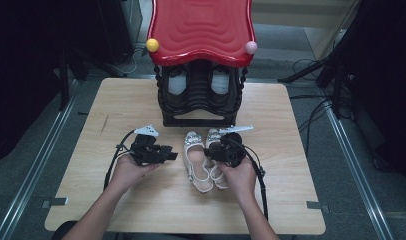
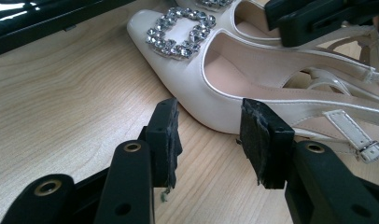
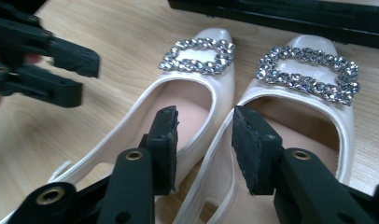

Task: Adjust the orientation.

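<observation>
Rack (image 1: pixel 201 107) w/ red top holds two shoes; both tongs spread, left (image 1: pixel 172 155) beside, right (image 1: pixel 209 152) over white pair (image 1: pixel 198 167).

1. We see the shoes (image 3: pixel 211 107) in smooth, pearly cream leather-like material with sparkling rhinestone buckles (image 3: pixel 198 56).
2. We see a matt, pale wood-grain table (image 2: pixel 61 102).
3. We see frayed, rough black gripper pads (image 2: pixel 255 140).

I'm working in what looks like a recording lab: pale wooden table (image 1: pixel 141 105) between floor rails (image 1: pixel 38 167), black cables (image 1: pixel 311 112), dark tripod legs (image 1: pixel 311 72).
</observation>
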